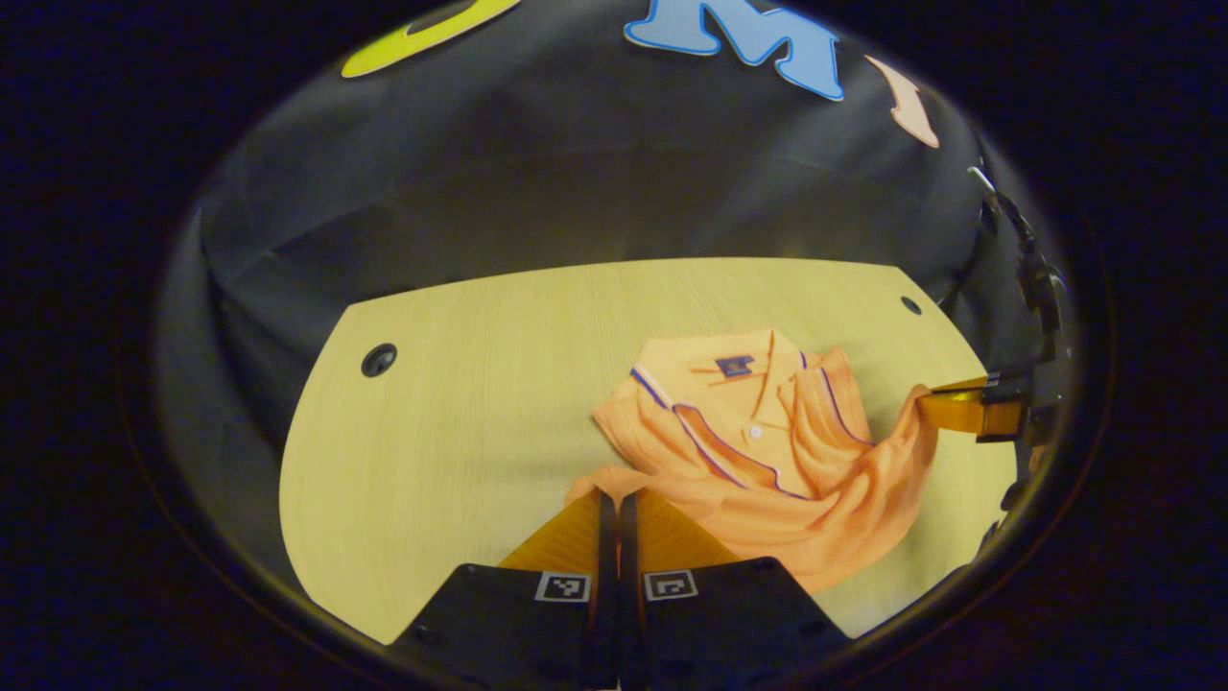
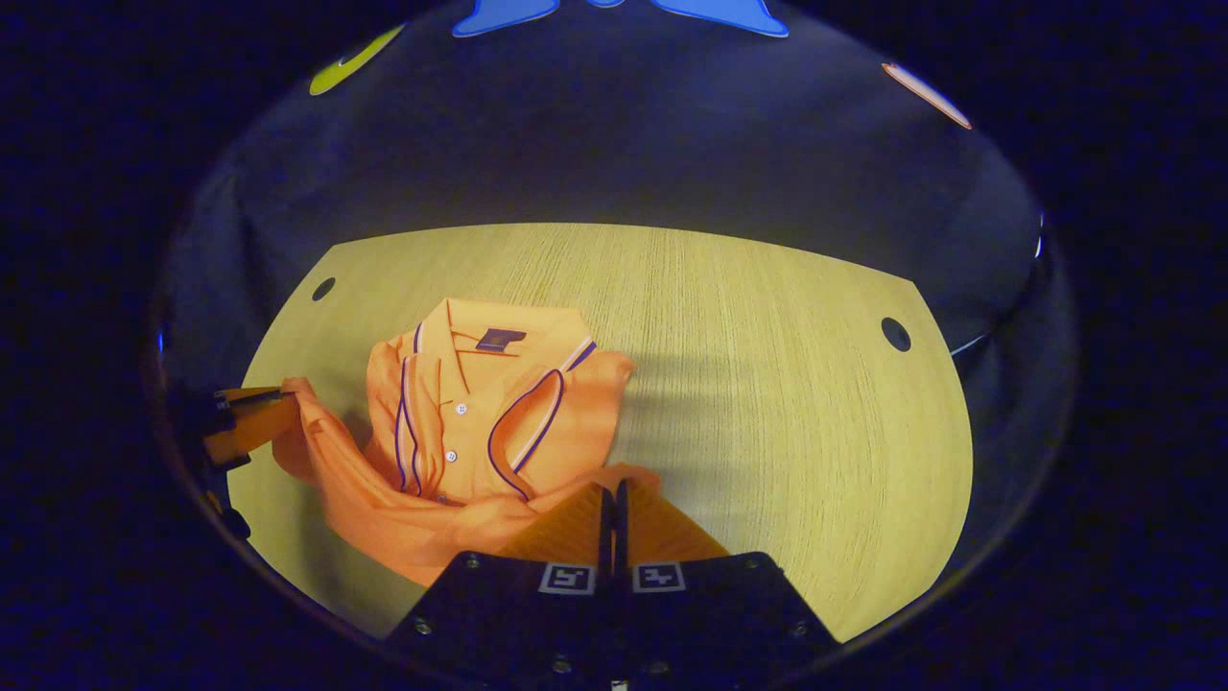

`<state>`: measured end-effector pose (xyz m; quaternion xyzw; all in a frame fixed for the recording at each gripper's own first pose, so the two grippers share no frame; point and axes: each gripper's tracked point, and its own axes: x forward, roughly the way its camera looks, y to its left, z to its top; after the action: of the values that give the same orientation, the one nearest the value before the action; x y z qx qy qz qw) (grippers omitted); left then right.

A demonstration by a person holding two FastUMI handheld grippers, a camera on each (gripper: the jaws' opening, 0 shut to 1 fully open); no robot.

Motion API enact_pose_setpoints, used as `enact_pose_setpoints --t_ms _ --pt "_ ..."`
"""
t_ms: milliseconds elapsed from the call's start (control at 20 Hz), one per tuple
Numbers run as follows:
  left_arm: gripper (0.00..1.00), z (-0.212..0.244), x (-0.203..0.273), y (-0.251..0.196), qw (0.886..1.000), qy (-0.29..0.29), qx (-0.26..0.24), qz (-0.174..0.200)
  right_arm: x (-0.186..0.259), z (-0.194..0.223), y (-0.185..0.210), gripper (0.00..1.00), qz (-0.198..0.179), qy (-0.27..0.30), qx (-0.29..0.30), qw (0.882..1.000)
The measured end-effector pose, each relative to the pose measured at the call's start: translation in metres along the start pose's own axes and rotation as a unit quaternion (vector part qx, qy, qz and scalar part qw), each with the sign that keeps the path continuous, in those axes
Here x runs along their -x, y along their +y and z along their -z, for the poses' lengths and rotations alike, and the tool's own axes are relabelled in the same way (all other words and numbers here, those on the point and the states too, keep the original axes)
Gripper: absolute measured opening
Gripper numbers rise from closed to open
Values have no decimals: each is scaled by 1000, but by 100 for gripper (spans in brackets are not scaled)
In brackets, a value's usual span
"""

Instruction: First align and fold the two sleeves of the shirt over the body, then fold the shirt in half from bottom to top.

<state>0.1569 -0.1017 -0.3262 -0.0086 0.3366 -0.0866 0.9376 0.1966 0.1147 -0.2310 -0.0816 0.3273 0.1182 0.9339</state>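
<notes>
My left claw [image 1: 616, 499] and right claw [image 2: 614, 489] are each pinched narrow on a hem corner of the orange polo shirt [image 1: 758, 432], which lies just ahead on the counter [image 1: 460, 403]. I judge it light, limp and easily bunched, so the hem corners are the right hold.

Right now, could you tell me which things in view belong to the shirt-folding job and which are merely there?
Belong to the job:
- orange shirt, hem lifted at both corners
- left gripper, shut on the shirt
- right gripper, shut on the shirt

Merely there:
- wooden table
- its round holes
</notes>
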Motion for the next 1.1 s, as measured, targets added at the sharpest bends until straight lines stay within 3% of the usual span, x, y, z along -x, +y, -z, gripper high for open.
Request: enact_pose_setpoints --t_ms 250,400,850,950,1000,1100 --pt "6 -63 -52 15 998 -46 41 -10 -39 -66 -19 0 23 -47 -10 999" --pt "6 -79 -80 36 997 -58 38 -23 -64 -93 -30 0 33 -63 -35 997" --pt "6 -69 -146 40 999 -34 18 -38 -123 -96 -45 0 44 -55 -74 995" --pt "18 -72 -142 34 998 -37 29 -32 -117 -100 -41 4 41 -62 -74 994" --pt "48 -71 -140 35 998 -39 31 -31 -111 -104 -40 11 44 -68 -72 994" --pt "60 -79 -131 32 998 -46 35 -25 -97 -111 -37 17 47 -81 -70 993"
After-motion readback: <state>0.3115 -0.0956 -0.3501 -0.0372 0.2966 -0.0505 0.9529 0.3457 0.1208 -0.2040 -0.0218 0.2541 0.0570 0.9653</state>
